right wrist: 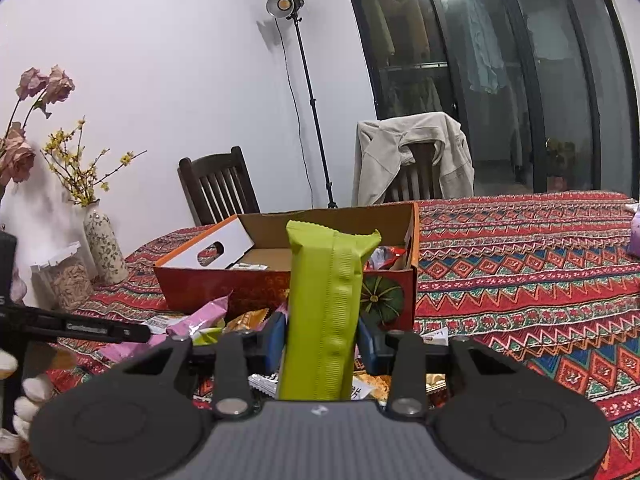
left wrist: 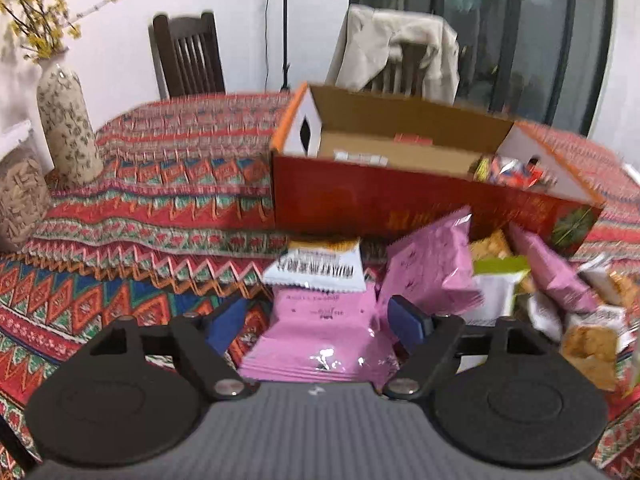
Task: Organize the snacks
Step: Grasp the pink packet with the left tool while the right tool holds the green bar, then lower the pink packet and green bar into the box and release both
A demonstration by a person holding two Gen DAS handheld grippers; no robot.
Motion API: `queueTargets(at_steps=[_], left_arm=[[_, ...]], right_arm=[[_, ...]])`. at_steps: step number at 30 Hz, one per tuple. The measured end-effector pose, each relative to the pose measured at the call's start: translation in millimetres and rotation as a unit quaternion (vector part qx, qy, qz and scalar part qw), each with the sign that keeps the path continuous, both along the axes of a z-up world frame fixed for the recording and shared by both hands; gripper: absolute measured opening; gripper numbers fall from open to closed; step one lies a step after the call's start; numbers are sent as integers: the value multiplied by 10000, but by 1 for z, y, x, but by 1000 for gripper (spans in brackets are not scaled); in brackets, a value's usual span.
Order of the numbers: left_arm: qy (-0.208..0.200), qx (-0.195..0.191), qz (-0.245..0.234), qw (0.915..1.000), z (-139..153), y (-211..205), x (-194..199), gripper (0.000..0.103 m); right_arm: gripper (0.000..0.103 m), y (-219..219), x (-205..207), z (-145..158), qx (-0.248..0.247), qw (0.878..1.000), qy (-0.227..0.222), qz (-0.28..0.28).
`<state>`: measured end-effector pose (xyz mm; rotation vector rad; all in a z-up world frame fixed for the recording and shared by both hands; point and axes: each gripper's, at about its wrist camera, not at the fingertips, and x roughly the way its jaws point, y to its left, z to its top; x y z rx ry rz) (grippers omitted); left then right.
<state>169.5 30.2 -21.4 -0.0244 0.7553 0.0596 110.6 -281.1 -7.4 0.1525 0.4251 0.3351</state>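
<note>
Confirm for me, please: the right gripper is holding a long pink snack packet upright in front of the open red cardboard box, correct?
Not quite: the long snack packet clamped in the right gripper is green, not pink, as the right wrist view shows. It does stand upright in front of the open red cardboard box.

Both the left gripper (left wrist: 316, 322) and right gripper (right wrist: 322, 338) share black round-based linkage arms, silver pivot screws, blue finger pads and a ribbed grey body at 6 o'clock.

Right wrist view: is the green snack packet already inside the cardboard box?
No, the green snack packet stands upright, clamped in the right tongs, in front of the cardboard box.
</note>
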Motion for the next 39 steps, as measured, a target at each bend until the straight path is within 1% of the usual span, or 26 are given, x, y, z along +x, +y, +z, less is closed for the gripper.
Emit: queueTargets(at_steps=[2, 3, 4, 8, 13, 20, 24, 27, 31, 34, 39], left_arm=[[158, 27, 20, 9999, -8, -2, 6, 74], [170, 40, -2, 9998, -10, -2, 8, 71], [118, 46, -56, 9999, -10, -3, 6, 65], [14, -22, -166, 9999, -9, 0, -2, 64], [-118, -160, -128, 9997, -1, 9, -17, 64], [-619, -324, -218, 9973, 29, 12, -44, 64], [-978, -413, -358, 9937, 51, 7, -50, 64], [-1162, -401, -466, 9913, 64, -1, -46, 64], [-1279, -392, -599, 9892, 76, -14, -33, 64], [-1381, -411, -729, 9869, 84, -23, -23, 64], [-1417, -338, -763, 9864, 94, -34, 3, 64]], right_arm=[[37, 0, 3, -3, 30, 10000, 44, 44], [37, 0, 4, -3, 23, 10000, 54, 64], [37, 1, 5, -4, 19, 10000, 54, 72], [37, 1, 9, -8, 50, 9999, 107, 98], [37, 0, 7, -5, 65, 9999, 36, 143], [37, -1, 0, 4, 129, 9998, -103, 76], [37, 3, -2, 16, 60, 9997, -226, 63], [37, 6, 0, 27, 21, 9994, -341, 91], [37, 8, 10, 40, -13, 9991, -425, 80], [37, 11, 21, 51, 5, 9987, -496, 81], [37, 16, 51, 68, 35, 9986, -511, 85]])
